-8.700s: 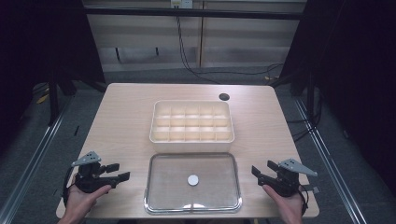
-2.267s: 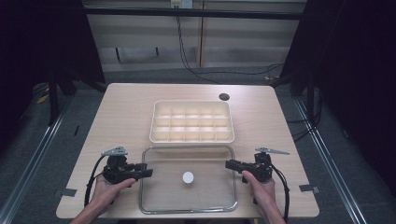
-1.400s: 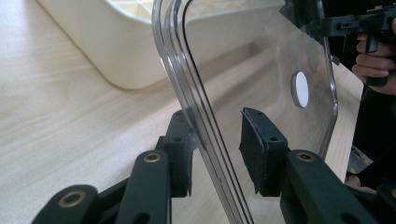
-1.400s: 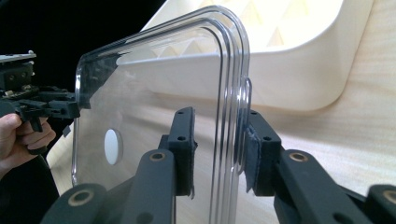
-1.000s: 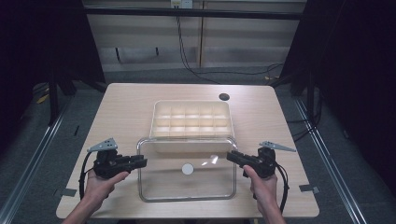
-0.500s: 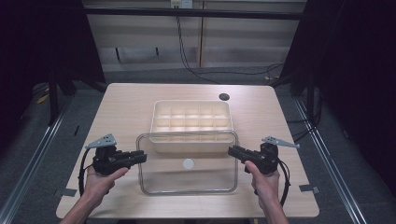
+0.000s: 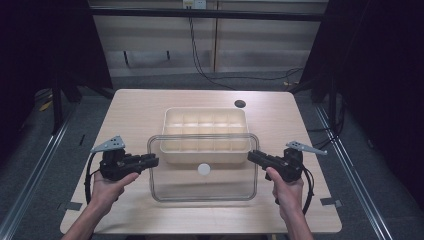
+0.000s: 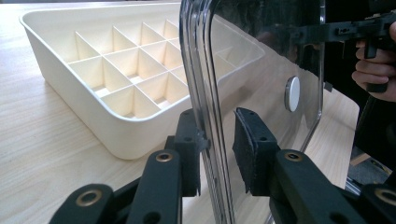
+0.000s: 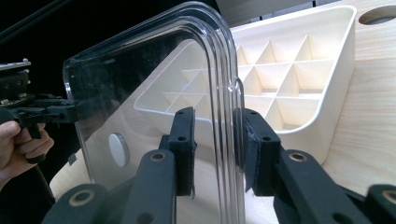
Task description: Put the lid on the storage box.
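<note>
Lid (image 7: 202,187): clear hard plastic, rectangular with rounded corners and a stepped, ribbed rim; a small round white disc (image 7: 203,169) sits at its middle. It is lifted off the bench, held by its two short edges, its far edge overlapping the near side of the tray in the high view.
Left tool (image 7: 154,160): black, two flat jaws with rough padded faces, closed on the lid's left edge. In the left gripper view (image 8: 218,140) the left jaw touches the rim; a narrow gap shows between the right pad and the clear sheet.
Right tool (image 7: 251,156): same build, jaws pinching the lid's right edge. In the right gripper view (image 9: 215,144) both pads sit against the ribbed rim.
Tray (image 7: 172,150): cream plastic, matte, rectangular with rounded corners and a rolled lip, split by thin walls into a grid of square cells. It rests on the bench behind the lid, open, cells bare.
Bench (image 7: 135,110): pale wood grain, smooth, rounded corners; a dark round hole (image 7: 240,104) near the far right of the tray.
Hands: left hand (image 7: 107,187) and right hand (image 7: 286,190) each wrap a tool's grip; a grey three-cornered plate tops each tool, and a black cable loops from each.
Floor: grey, with metal rails on either side of the bench and cables running behind it.
</note>
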Demonstrator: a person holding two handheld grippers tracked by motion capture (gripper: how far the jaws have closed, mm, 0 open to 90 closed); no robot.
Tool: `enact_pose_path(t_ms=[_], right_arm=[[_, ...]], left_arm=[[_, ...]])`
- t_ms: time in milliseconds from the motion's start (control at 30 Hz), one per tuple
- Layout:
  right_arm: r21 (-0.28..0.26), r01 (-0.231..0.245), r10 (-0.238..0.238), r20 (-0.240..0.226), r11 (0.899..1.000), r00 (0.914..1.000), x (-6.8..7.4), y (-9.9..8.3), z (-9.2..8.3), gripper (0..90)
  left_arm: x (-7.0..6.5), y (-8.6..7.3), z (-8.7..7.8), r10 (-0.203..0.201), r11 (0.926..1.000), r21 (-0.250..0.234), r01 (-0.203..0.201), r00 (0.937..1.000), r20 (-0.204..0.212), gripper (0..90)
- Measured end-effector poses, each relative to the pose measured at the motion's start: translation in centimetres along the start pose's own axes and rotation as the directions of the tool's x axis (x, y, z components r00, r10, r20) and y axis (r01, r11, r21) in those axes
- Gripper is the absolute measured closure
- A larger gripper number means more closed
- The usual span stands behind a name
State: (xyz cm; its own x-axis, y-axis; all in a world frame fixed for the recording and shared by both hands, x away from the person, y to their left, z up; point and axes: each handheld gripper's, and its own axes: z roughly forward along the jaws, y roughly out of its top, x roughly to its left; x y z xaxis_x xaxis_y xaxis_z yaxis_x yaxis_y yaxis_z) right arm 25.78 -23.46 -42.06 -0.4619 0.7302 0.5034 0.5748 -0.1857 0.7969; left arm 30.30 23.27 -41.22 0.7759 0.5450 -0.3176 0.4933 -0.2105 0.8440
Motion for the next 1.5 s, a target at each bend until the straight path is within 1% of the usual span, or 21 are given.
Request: enact_pose_path(t_ms=[67,167,300,367,467,567,667,767,867,1000,1067,1200,1400,1500], right_arm=[[0.001,-0.002,0.002,-0.004,1.0,1.0,0.0,0.1,0.1,68.6],[0.007,0.005,-0.005,-0.01,1.0,0.9999,0.1,0.6,0.2,68.7],[-0.003,0.025,-0.025,-0.013,1.0,0.9996,0.2,1.6,0.4,68.7],[-0.011,0.032,-0.032,-0.015,0.999,0.9994,0.2,2.1,0.5,68.6],[-0.019,0.028,-0.029,-0.018,0.999,0.9994,0.2,2.7,0.7,68.6],[-0.024,0.025,-0.025,-0.014,0.999,0.9996,0.1,3.2,0.8,68.2],[-0.035,0.025,-0.025,-0.012,0.999,0.9996,0.1,3.6,0.6,67.9],[-0.041,0.021,-0.022,-0.009,0.999,0.9997,0.0,4.0,0.5,67.9],[-0.048,0.023,-0.024,-0.005,0.999,0.9997,-0.2,4.4,0.6,67.8],[-0.053,0.015,-0.015,-0.003,0.999,0.9999,-0.3,5.0,0.9,67.8],[-0.058,0.014,-0.015,-0.003,0.998,0.9999,-0.3,5.3,1.0,67.7],[-0.064,0.016,-0.017,-0.004,0.998,0.9999,-0.4,5.8,1.1,67.7],[-0.07,0.003,-0.004,-0.005,0.998,1.0,-0.6,6.6,1.6,67.6],[-0.072,0.003,-0.003,-0.003,0.997,1.0,-0.7,6.9,1.9,67.6]], left_arm=[[0.1,0.2,0.0,-0.002,1.0,-0.002,0.002,1.0,-0.001,72.0],[0.2,0.7,-0.2,-0.005,0.9998,-0.018,0.005,1.0,0.0,72.1],[0.4,1.5,-0.4,0.009,0.9995,-0.029,-0.009,1.0,-0.003,72.3],[0.4,2.0,-0.5,0.008,0.9992,-0.039,-0.008,1.0,-0.004,72.4],[0.5,2.6,-0.6,0.012,0.9987,-0.048,-0.013,0.9999,-0.007,72.4],[0.2,2.9,-0.6,0.018,0.9982,-0.058,-0.018,0.9998,-0.012,72.4],[0.1,3.2,-0.5,0.023,0.998,-0.058,-0.023,0.9997,-0.006,72.4],[0.1,3.6,-0.3,0.023,0.998,-0.059,-0.024,0.9997,-0.012,72.4],[0.3,4.0,-0.1,0.022,0.9978,-0.063,-0.023,0.9997,-0.012,72.4],[0.5,4.6,0.0,0.018,0.9972,-0.073,-0.019,0.9996,-0.022,72.3],[0.6,4.9,0.0,0.024,0.9969,-0.074,-0.026,0.9995,-0.019,72.3],[0.9,5.6,0.1,0.029,0.9965,-0.078,-0.031,0.9992,-0.026,72.2],[1.3,6.5,0.2,0.022,0.9959,-0.086,-0.025,0.9993,-0.03,72.1],[1.5,6.9,0.3,0.019,0.996,-0.087,-0.022,0.999,-0.041,72.0]])
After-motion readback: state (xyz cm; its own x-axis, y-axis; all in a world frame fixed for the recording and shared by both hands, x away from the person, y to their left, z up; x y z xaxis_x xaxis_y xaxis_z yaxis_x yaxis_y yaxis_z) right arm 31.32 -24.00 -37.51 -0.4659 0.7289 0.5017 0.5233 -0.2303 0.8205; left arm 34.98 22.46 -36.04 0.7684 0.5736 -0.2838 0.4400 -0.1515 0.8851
